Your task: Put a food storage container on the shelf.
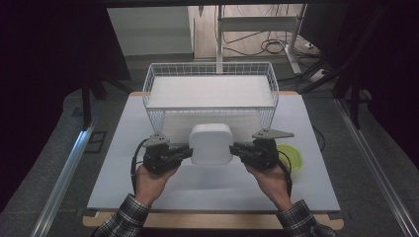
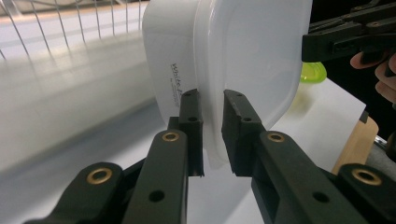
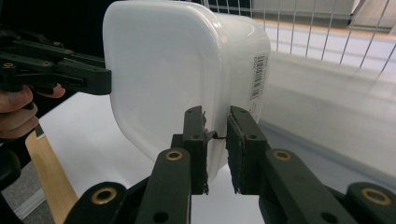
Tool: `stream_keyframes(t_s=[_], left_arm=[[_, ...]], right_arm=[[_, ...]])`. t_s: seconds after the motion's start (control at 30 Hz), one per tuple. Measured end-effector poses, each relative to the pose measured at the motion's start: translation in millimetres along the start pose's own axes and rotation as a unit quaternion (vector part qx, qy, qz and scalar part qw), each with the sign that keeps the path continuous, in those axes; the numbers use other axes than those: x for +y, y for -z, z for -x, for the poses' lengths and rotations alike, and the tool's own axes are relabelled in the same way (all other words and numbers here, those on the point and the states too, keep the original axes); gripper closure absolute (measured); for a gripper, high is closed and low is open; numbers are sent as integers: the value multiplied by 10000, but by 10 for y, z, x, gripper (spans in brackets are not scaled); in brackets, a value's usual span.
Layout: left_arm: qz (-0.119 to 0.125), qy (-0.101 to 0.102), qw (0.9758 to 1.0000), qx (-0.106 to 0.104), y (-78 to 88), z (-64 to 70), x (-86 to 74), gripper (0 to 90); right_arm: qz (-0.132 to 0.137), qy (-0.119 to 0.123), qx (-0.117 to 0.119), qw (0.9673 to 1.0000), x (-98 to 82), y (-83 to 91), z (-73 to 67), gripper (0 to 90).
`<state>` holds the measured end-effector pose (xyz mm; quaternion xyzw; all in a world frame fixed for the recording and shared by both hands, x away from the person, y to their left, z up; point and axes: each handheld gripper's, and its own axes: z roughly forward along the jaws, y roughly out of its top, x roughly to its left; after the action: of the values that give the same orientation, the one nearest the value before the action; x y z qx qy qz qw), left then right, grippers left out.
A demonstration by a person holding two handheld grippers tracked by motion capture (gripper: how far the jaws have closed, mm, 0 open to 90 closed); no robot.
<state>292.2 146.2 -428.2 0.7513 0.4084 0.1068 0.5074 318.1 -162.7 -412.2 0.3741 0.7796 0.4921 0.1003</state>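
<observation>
A white plastic container with its lid on [image 1: 211, 143] hangs above the table, just in front of the wire basket [image 1: 211, 69]. My left gripper [image 1: 187, 152] is shut on the rim at its left side, and my right gripper [image 1: 236, 149] is shut on the rim at its right side. In the left gripper view the container [image 2: 233, 60] rises between my left gripper's pads [image 2: 213, 135], with printed text on its wall. In the right gripper view the container [image 3: 177, 70] shows a barcode label, its rim pinched in my right gripper [image 3: 216, 147].
The white wire basket stands at the back middle of the pale table [image 1: 148, 187], holding a white board. A lime-green bowl [image 1: 291, 155] sits on the table right of my right hand. Metal rails run along both sides of the floor.
</observation>
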Motion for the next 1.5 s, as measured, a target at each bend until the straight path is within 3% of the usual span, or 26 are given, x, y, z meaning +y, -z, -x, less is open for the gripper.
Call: stream_keyframes(t_s=[0.33, 0.87, 1.5], left_arm=[[190, -203, 9996, 79, 140, -8, 340, 790], [460, -314, 9982, 219, 321, -62, 817, 791], [633, -196, 9976, 200, 268, -241, 1241, 791]], right_arm=[[201, 66, 36, 9998, 310, 65, -4, 781], [453, 155, 22, 9988, 828, 89, -20, 777], [620, 167, -114, 9979, 1300, 63, 91, 775]])
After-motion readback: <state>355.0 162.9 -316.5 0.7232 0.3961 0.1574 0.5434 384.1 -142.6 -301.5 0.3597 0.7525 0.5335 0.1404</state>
